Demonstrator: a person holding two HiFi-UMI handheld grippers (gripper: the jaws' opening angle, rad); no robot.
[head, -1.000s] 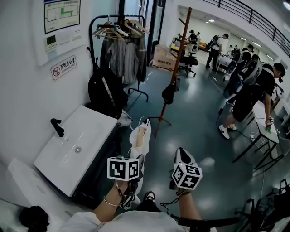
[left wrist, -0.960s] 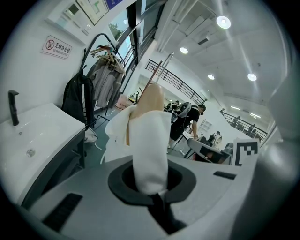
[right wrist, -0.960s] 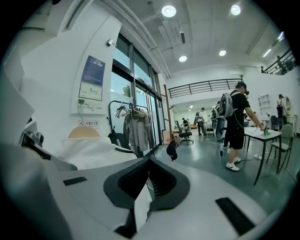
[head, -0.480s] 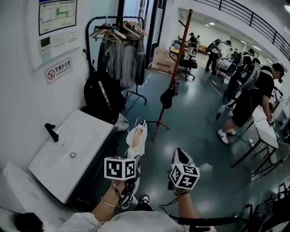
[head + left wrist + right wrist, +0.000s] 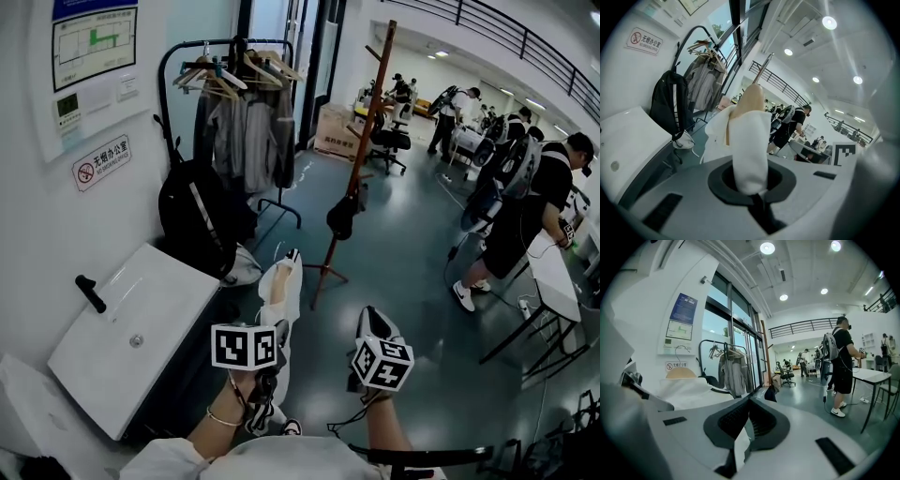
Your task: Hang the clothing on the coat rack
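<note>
I have left gripper (image 5: pixel 277 333) and right gripper (image 5: pixel 373 323) clamped on the white garment (image 5: pixel 281 286). A black bag (image 5: pixel 342 217) hangs on the coat rack (image 5: pixel 361 159), with a clothes rail (image 5: pixel 234 112) to its left.

Open floor (image 5: pixel 412 272) ahead, table (image 5: pixel 141 319) left, coat rack (image 5: pixel 365 112) beyond

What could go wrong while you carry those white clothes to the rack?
The white garment is only pinched by the left gripper and the right gripper, so it might slip to the floor. The thin wooden coat rack already carries a black bag and could wobble.
</note>
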